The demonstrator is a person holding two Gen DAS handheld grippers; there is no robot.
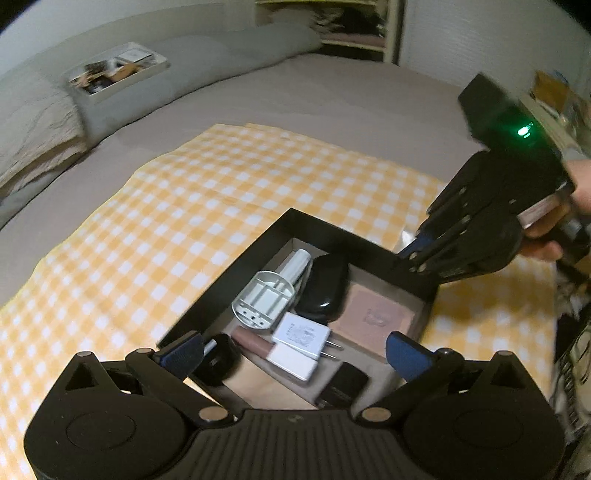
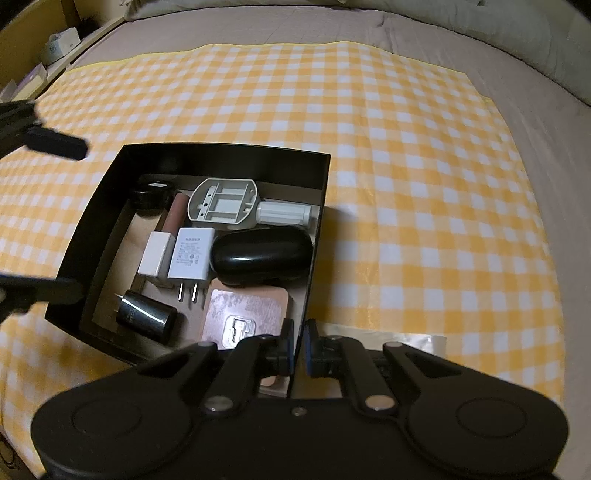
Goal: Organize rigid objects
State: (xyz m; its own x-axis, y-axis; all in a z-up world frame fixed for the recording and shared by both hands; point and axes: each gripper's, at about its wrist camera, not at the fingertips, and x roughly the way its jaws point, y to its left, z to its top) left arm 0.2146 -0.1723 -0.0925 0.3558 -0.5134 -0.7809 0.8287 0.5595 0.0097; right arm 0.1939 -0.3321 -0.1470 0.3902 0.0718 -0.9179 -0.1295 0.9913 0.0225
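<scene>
A black open box [image 1: 325, 225] [image 2: 229, 155] sits on a yellow checked cloth [image 1: 184, 192] [image 2: 406, 166]. It holds a white charger [image 1: 301, 334] [image 2: 190, 254], a black oval case [image 1: 325, 284] [image 2: 262, 256], a grey plastic bracket [image 1: 264, 301] [image 2: 223, 201], a pink tube [image 2: 175, 212], a black cylinder [image 2: 147, 314] and a copper-coloured card [image 1: 373, 315] [image 2: 245, 310]. My left gripper [image 1: 295, 356] is open over the box's near corner. My right gripper [image 2: 299, 343] [image 1: 413, 254] is shut on the box's wall at a corner.
The cloth lies on a grey bed [image 1: 332, 92] with pillows [image 1: 37, 122] and a white box [image 1: 118, 68] at the far side. Shelving [image 1: 354, 22] stands beyond the bed. Boxes [image 2: 59, 44] sit on a ledge at the far left in the right wrist view.
</scene>
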